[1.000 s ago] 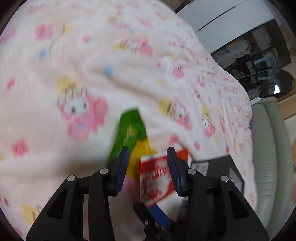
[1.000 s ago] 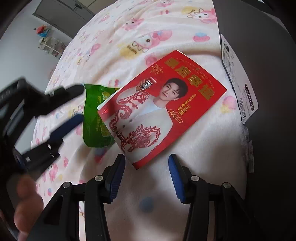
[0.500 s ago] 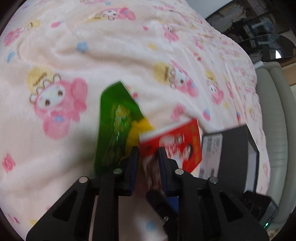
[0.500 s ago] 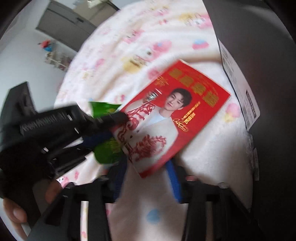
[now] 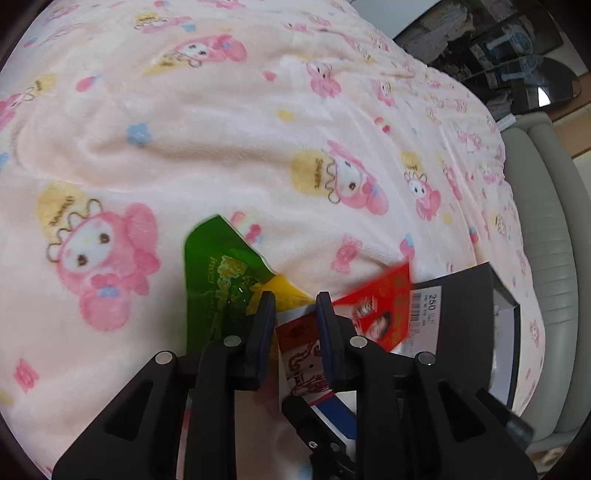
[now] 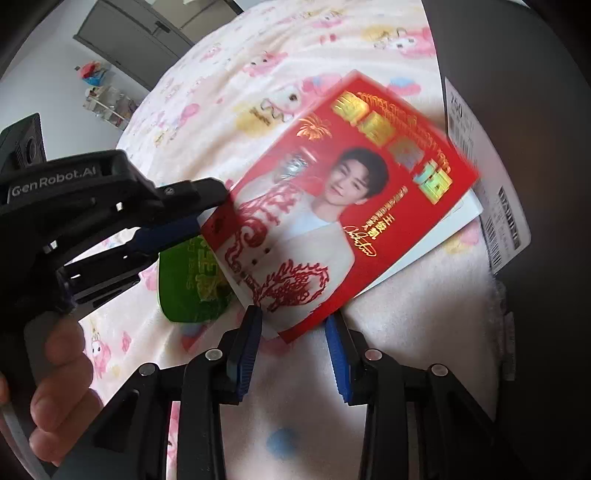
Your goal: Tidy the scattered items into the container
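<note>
Left gripper (image 6: 218,210) clamped on the red card's (image 6: 343,206) corner, right gripper (image 6: 293,347) pinching its lower edge — I'd lift both level toward the black box (image 5: 465,317) — no twisting

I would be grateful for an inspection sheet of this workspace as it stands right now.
Surface: pink cartoon blanket, rumpled.
Job's things: red card, lifted at one corner; green packet flat on the blanket, partly under the card; yellow packet poking out beneath both; black box at the card's far end.
Clutter: nothing seen.
Grippers: left tongs have just been closing and pinch the card's corner; right tongs have just been closing, with the card's near corner between them, grip unclear. A hand holds the left tongs.
Cables: nothing seen.
Surroundings: grey cabinet, glass shelves, grey padded edge.
</note>
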Demonstrator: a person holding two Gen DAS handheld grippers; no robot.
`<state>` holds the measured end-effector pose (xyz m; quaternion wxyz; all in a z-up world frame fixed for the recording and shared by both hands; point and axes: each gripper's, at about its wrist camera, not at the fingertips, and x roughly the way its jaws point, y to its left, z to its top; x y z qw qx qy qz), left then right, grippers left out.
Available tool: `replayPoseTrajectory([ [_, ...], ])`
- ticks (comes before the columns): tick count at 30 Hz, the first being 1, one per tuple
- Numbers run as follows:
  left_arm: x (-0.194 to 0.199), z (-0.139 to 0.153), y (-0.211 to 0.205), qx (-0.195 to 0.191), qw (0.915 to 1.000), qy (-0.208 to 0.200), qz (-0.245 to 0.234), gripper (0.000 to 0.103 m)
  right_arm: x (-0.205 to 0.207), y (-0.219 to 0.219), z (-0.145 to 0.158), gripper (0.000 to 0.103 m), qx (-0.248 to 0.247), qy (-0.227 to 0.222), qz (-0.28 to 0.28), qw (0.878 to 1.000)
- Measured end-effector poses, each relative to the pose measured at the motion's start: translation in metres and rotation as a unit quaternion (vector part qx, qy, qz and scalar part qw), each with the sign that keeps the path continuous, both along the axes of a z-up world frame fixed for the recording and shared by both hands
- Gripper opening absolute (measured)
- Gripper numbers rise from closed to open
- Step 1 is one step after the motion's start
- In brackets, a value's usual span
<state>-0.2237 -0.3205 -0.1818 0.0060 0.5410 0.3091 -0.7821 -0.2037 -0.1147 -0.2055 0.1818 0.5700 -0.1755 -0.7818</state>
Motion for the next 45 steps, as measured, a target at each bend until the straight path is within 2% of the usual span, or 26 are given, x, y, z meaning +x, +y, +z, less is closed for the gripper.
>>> replayPoseTrajectory([
  [6, 0.017, 0.01, 0.0, 0.018, 0.9996, 0.019, 0.005, 0.013, 0.004, 0.005, 0.011, 0.026, -0.025, 0.024, 0.002, 0.999],
  [9, 0.035, 0.014, -0.004, 0.028, 0.9991, 0.028, 0.015, 0.011, 0.009, 0.006, 0.013, 0.025, -0.036, 0.02, 0.004, 0.999],
  [14, 0.069, 0.017, -0.02, 0.083, 0.994, 0.036, 0.061, 0.009, 0.029, 0.014, 0.017, 0.025, -0.066, 0.01, 0.024, 0.997],
  [17, 0.09, 0.019, -0.02, 0.067, 0.9951, 0.023, 0.069, 0.008, 0.03, 0.002, 0.019, 0.025, -0.076, -0.014, 0.032, 0.996],
  [20, 0.115, 0.014, -0.019, 0.041, 0.9967, 0.002, 0.069, 0.009, 0.038, 0.003, 0.025, 0.025, -0.069, -0.015, 0.048, 0.996],
  [22, 0.13, 0.009, -0.027, 0.052, 0.9941, -0.008, 0.095, 0.01, 0.041, -0.001, 0.026, 0.025, -0.039, -0.018, 0.061, 0.997],
  [23, 0.134, 0.009, -0.033, 0.063, 0.9921, -0.002, 0.108, 0.016, 0.041, -0.005, 0.027, 0.025, -0.013, -0.013, 0.064, 0.998],
  [25, 0.131, 0.013, -0.04, 0.046, 0.9927, 0.001, 0.111, 0.025, 0.045, -0.009, 0.03, 0.026, 0.038, 0.007, 0.066, 0.997],
  [28, 0.115, 0.018, -0.038, 0.025, 0.9957, 0.021, 0.087, 0.026, 0.034, -0.008, 0.027, 0.032, 0.024, 0.002, 0.051, 0.998],
  [30, 0.1, 0.016, -0.032, 0.012, 0.9963, 0.027, 0.08, 0.026, 0.028, -0.007, 0.02, 0.043, 0.027, -0.01, 0.036, 0.999],
  [32, 0.082, 0.004, -0.028, 0.021, 0.9981, 0.008, 0.058, 0.028, 0.015, -0.012, 0.009, 0.043, 0.02, -0.019, 0.018, 0.999],
  [34, 0.068, -0.012, -0.028, 0.006, 0.9971, -0.036, 0.068, 0.033, 0.006, -0.013, 0.0, 0.043, 0.013, -0.031, 0.011, 0.999],
  [36, 0.064, -0.022, -0.031, -0.002, 0.9958, -0.052, 0.076, 0.036, 0.004, -0.01, 0.002, 0.043, -0.009, -0.022, 0.002, 1.0],
  [38, 0.064, -0.029, -0.035, 0.03, 0.9958, -0.042, 0.076, 0.041, 0.002, -0.012, 0.003, 0.041, -0.013, -0.016, 0.006, 1.0],
  [40, 0.061, -0.035, -0.032, 0.073, 0.9948, -0.033, 0.064, 0.043, -0.004, -0.017, -0.001, 0.032, -0.027, -0.016, 0.016, 0.999],
  [42, 0.061, -0.033, -0.025, 0.063, 0.9963, -0.037, 0.046, 0.042, -0.009, -0.024, -0.001, 0.027, -0.032, -0.021, 0.018, 0.999],
  [44, 0.068, -0.024, -0.026, 0.085, 0.9952, -0.025, 0.042, 0.03, -0.005, -0.024, 0.012, 0.019, -0.032, -0.001, 0.024, 0.999],
  [45, 0.074, -0.018, -0.026, 0.111, 0.9927, -0.014, 0.044, 0.027, 0.0, -0.021, 0.022, 0.017, -0.043, 0.01, 0.029, 0.999],
])
